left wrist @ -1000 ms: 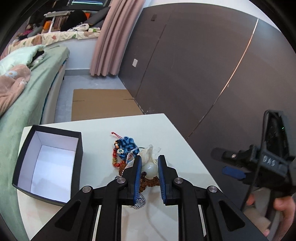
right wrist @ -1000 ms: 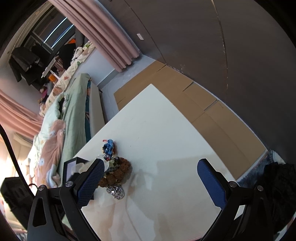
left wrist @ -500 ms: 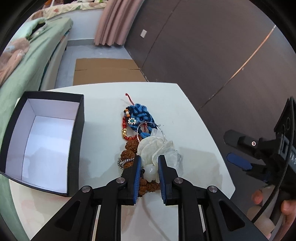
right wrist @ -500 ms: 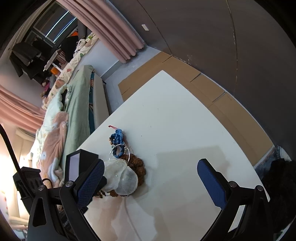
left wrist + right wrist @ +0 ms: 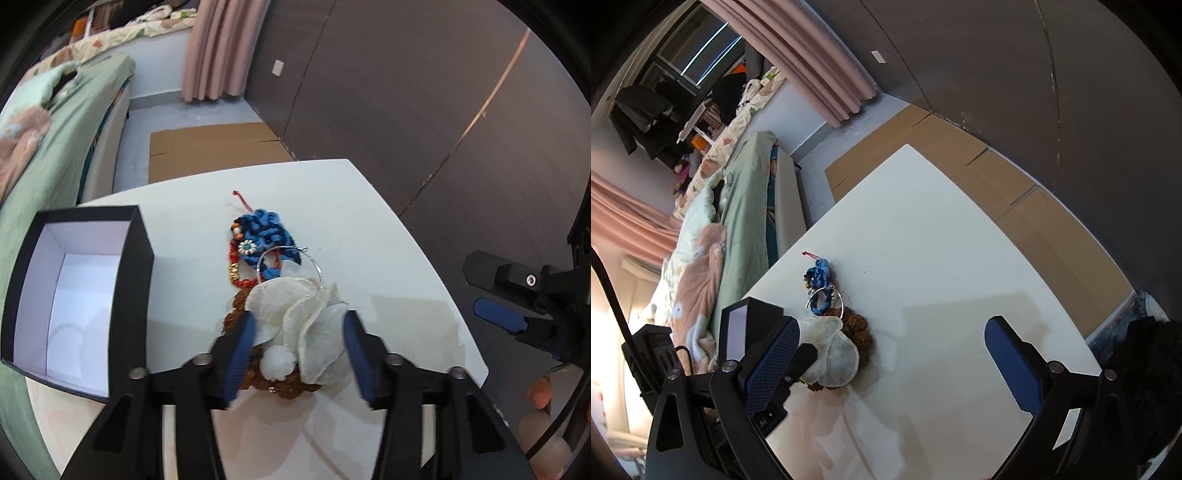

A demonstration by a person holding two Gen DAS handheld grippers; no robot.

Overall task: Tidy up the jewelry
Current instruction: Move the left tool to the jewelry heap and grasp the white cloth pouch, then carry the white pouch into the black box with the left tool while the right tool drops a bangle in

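Note:
A jewelry pile lies on the white table (image 5: 369,229): a blue knotted ornament (image 5: 264,236) with red beads, a silver hoop (image 5: 291,258), a brown bead bracelet (image 5: 236,314) and a white shell flower (image 5: 299,314) with a white bead (image 5: 277,363). My left gripper (image 5: 299,325) straddles the shell flower with its jaws opening, and the pads stand clear of the bead. The flower rests on the bracelet. Above bare table right of the pile (image 5: 849,332), my right gripper (image 5: 890,354) hangs wide open with nothing in it.
An open black box (image 5: 133,295) with a white inside stands left of the pile. A green-covered bed (image 5: 55,155) runs along the table's left side. Cardboard (image 5: 214,144) lies on the floor beyond, with a dark wall at the right.
My left gripper came down with the white shell flower onto the pile, then spread its jaws off the bead. The right gripper stayed put and open.

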